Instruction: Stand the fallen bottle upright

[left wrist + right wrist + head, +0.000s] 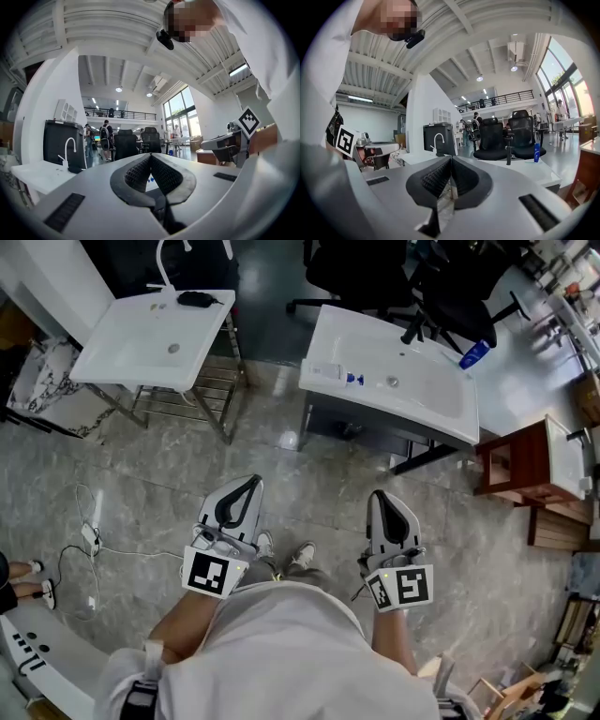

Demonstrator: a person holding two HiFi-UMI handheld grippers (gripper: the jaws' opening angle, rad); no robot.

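A small white bottle with a blue cap (334,374) lies on its side at the left end of the white washbasin (422,404), far ahead of me. A blue bottle (475,354) stands at that basin's far right corner and shows upright in the right gripper view (536,153). My left gripper (252,481) and right gripper (378,494) are held close to my body above the floor, well short of the basin. Both are shut with nothing between the jaws. In each gripper view the ribbed pads (140,172) (437,177) meet at the tip.
A second white basin (155,338) with a tap stands at the back left on a metal frame. Black office chairs (450,287) stand behind the right basin, with a wooden cabinet (525,465) to its right. A white cable (89,540) lies on the floor at the left.
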